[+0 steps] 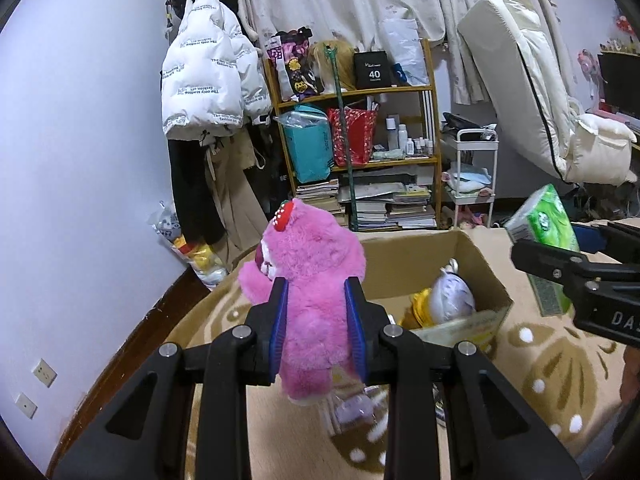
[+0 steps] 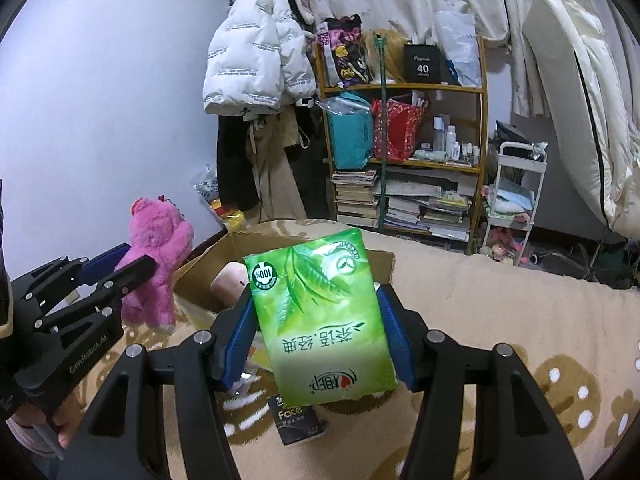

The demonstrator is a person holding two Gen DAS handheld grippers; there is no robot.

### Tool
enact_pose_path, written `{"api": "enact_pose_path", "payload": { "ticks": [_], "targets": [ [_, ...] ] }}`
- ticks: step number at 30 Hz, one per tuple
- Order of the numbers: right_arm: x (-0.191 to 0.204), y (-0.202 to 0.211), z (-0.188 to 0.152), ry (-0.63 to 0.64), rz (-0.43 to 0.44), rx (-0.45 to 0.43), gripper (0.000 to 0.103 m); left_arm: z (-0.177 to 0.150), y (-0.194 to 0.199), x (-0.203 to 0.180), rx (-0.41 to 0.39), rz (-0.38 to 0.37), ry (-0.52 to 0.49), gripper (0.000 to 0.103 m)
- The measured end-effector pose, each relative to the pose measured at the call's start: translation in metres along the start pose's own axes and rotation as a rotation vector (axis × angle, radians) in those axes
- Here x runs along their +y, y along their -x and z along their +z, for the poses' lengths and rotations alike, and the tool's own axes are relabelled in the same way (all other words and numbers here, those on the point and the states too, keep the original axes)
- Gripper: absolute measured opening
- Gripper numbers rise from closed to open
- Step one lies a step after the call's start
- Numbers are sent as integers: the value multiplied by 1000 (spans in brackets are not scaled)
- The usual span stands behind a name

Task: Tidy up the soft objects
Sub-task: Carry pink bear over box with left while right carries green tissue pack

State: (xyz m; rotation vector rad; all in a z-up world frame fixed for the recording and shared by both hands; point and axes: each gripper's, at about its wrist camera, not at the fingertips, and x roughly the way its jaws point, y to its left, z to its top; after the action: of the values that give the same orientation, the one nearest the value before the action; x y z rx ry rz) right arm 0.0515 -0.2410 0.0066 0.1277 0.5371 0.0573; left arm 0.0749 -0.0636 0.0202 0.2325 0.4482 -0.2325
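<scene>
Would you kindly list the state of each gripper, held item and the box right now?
left gripper: shut on pink plush bear, lifted.
right gripper: shut on green tissue pack, lifted.
cardboard box: open, toys inside.

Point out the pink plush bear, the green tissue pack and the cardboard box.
pink plush bear (image 1: pixel 310 280), left wrist view, on its furry back.
green tissue pack (image 2: pixel 320 316), right wrist view, on its printed front.
cardboard box (image 1: pixel 404 258), left wrist view, on its inner wall.
</scene>
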Motion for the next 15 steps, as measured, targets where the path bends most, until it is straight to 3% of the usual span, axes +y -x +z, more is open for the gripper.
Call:
{"api": "enact_pose_path", "payload": {
  "ticks": [11, 15],
  "targets": [
    [-19, -34, 22, -6, -17, -3, 62, 14, -42, 8, 25, -7, 19, 21],
    [-20, -54, 24, -16, -12, 14, 62, 6, -64, 12, 74, -11, 37, 20]
  ]
}}
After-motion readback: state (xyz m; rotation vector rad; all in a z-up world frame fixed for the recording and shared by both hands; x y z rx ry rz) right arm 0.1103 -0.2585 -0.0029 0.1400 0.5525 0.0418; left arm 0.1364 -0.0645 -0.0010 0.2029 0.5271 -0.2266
